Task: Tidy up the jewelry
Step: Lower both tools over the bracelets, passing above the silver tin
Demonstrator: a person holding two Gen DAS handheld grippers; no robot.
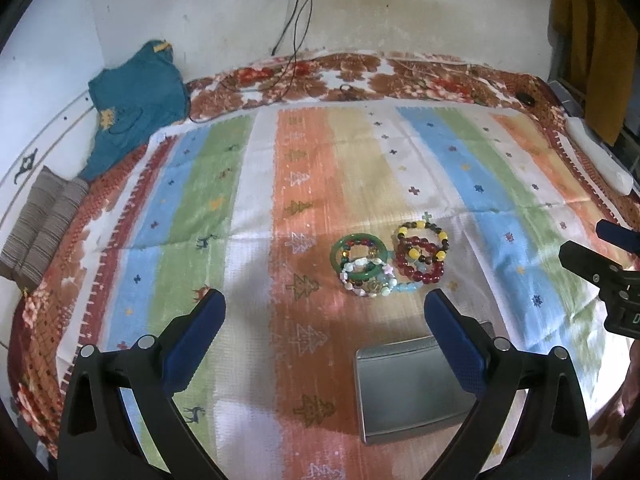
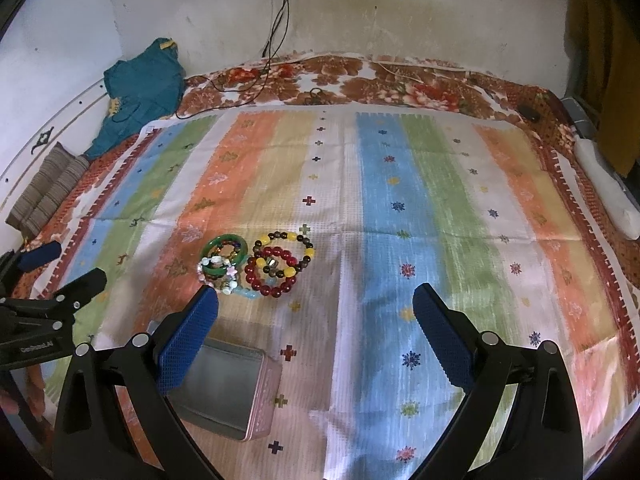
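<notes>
A heap of bracelets lies on the striped cloth: a green bangle (image 1: 335, 258) (image 2: 208, 248), a pale shell bracelet (image 1: 386, 280) (image 2: 230, 278), a red bead bracelet (image 1: 434, 276) (image 2: 276, 290) and a dark-and-yellow bead bracelet (image 1: 420, 226) (image 2: 288, 236). An open, empty metal tin (image 1: 408, 388) (image 2: 224, 392) sits in front of them. My left gripper (image 1: 322, 340) is open, hovering above the cloth, the tin by its right finger. My right gripper (image 2: 314, 332) is open, the tin under its left finger. Each gripper shows in the other's view (image 1: 592, 252) (image 2: 64, 272).
The striped cloth (image 1: 200, 200) (image 2: 440, 200) covers a floral bedspread (image 1: 360, 76) against a wall. A teal garment (image 1: 136, 96) and a folded striped cloth (image 1: 40, 220) lie at the left. Cables (image 1: 296, 40) hang from a wall socket. A white object (image 2: 604, 184) lies at the right edge.
</notes>
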